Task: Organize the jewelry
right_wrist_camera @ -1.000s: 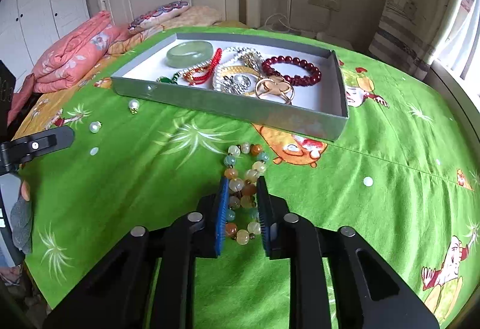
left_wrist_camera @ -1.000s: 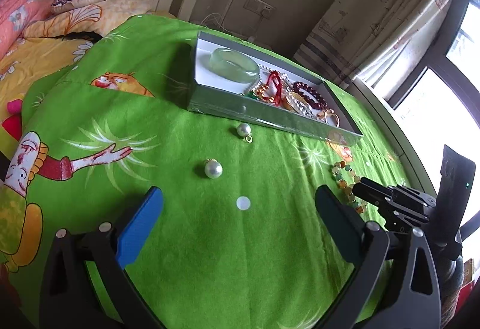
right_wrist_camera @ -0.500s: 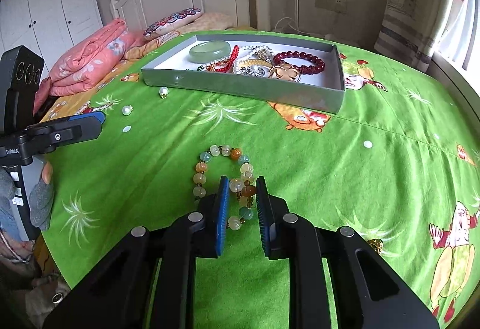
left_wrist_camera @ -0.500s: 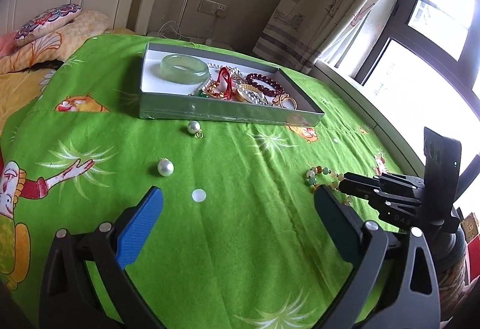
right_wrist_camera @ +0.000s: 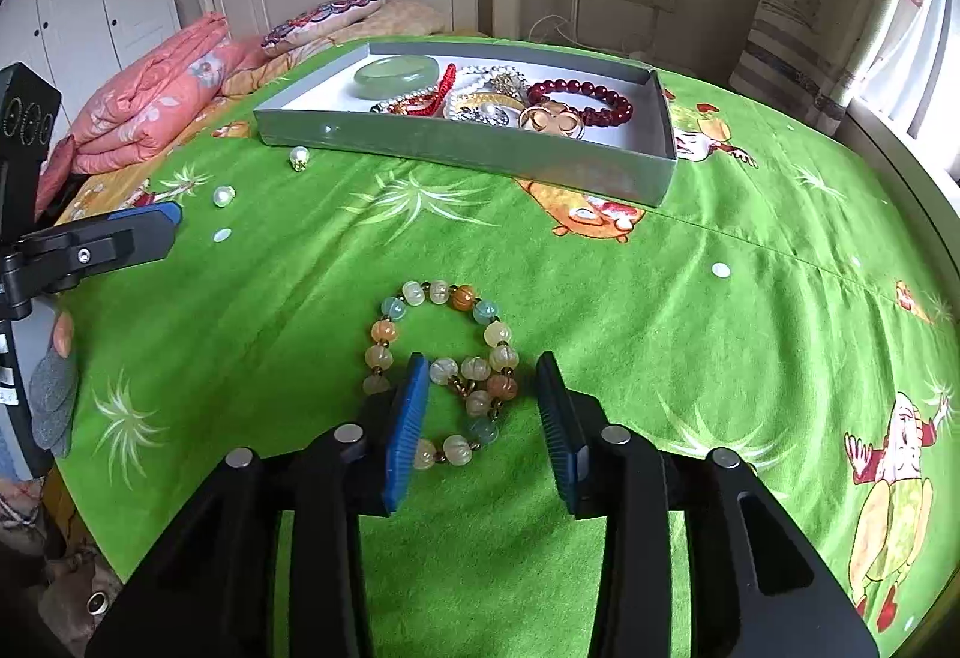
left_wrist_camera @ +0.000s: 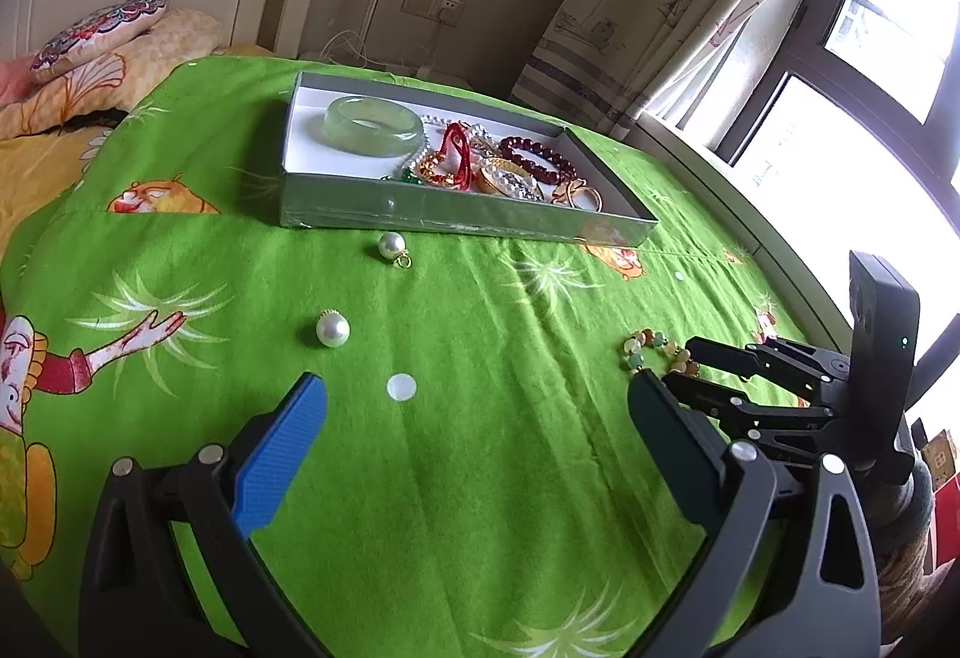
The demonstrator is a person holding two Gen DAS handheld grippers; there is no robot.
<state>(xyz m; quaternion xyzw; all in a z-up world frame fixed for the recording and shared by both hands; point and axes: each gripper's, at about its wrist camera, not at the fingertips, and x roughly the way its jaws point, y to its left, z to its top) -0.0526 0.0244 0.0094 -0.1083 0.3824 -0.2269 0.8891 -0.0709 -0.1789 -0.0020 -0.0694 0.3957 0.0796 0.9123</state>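
The right gripper [right_wrist_camera: 483, 388] sits half open around the bead bracelet [right_wrist_camera: 444, 352] on the green blanket [right_wrist_camera: 660, 328], gripping nothing, I think. If squeezed crooked, the round beads could roll out. The left gripper [left_wrist_camera: 474, 406] is wide open and empty.

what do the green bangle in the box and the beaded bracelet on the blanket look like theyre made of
Green bangle: probably jade or glass, since it is pale, translucent and glossy.
Beaded bracelet: likely polished stone or glass, with ridged, cloudy beads in cream, orange and aqua, and small gold-toned spacers between them. The pictures cannot settle stone versus glass or resin for either.
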